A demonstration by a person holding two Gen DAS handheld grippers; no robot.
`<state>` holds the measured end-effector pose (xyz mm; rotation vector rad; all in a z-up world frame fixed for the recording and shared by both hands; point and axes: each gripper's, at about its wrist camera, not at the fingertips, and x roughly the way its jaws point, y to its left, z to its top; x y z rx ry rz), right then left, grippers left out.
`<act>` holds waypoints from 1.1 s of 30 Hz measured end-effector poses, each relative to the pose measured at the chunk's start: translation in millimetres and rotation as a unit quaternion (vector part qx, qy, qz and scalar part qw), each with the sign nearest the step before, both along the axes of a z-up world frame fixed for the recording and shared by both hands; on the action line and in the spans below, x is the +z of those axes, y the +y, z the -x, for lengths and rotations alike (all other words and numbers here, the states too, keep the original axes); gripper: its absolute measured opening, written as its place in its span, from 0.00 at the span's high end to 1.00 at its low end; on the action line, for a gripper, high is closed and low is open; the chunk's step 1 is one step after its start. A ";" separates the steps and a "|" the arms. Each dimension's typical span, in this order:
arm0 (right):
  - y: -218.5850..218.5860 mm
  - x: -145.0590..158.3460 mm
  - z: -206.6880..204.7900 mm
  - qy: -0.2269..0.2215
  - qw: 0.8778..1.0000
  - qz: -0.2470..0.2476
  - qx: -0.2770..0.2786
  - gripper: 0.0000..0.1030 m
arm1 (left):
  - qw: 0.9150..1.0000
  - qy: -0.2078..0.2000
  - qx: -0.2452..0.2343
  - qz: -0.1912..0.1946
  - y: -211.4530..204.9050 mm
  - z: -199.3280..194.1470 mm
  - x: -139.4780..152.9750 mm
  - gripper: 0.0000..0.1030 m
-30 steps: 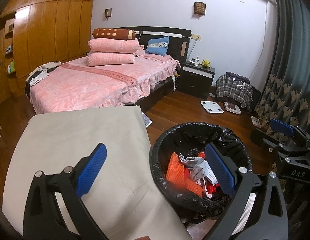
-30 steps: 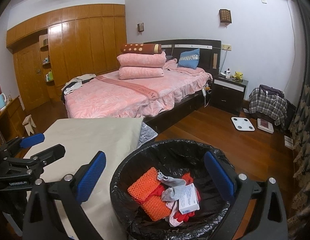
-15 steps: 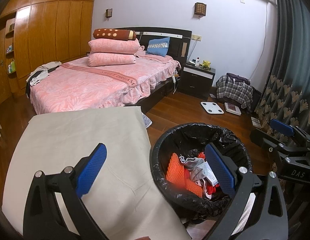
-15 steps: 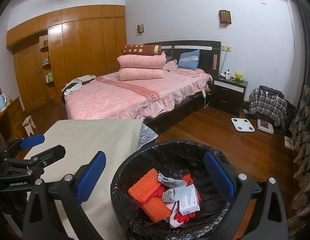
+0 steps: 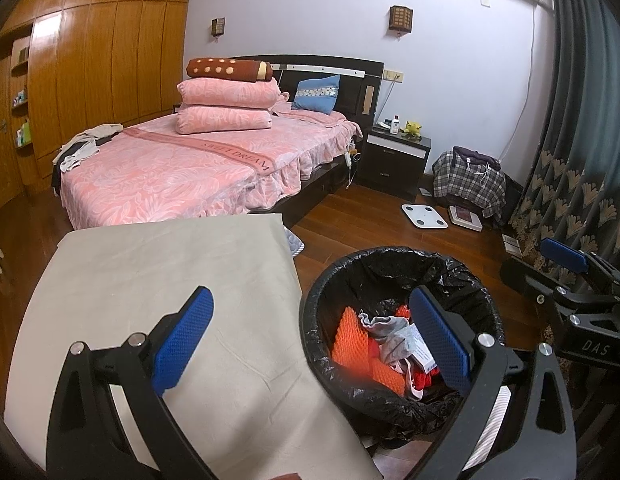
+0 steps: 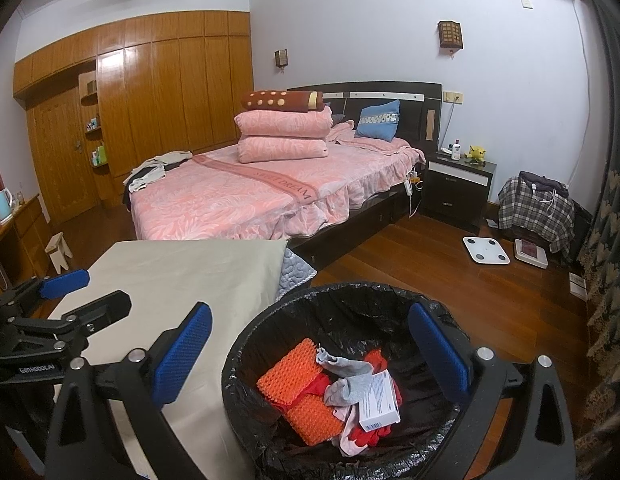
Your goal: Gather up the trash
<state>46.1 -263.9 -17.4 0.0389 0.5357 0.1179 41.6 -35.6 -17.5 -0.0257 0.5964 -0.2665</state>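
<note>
- Right gripper [image 6: 310, 354]: jaws spread wide, empty, above the bin [image 6: 254, 344].
- Orange mesh [image 6: 288, 376], grey sock [image 6: 346, 380], white box [image 6: 380, 402] lie inside.
- Beige surface [image 6: 182, 276] at ten o'clock, left gripper [image 6: 86, 292] over it.

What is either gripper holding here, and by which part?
Nothing. The left gripper and the right gripper are both open and empty, above the table and bin.

Black-lined bin [image 6: 246, 364], trash [image 6: 334, 396] inside
</note>
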 end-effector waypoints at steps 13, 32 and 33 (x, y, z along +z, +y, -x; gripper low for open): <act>1.6 3.7 -0.5 -0.001 1.000 0.000 0.001 0.06 | 1.000 -0.002 0.001 -0.001 1.0 0.1 3.6 0.07; 2.0 2.5 0.0 0.000 1.000 0.000 0.001 0.06 | 1.000 -0.003 0.001 0.000 1.3 0.5 2.3 0.07; 1.6 2.9 -0.1 -0.001 1.000 -0.001 0.001 0.06 | 1.000 -0.002 0.001 0.000 1.6 0.5 2.6 0.07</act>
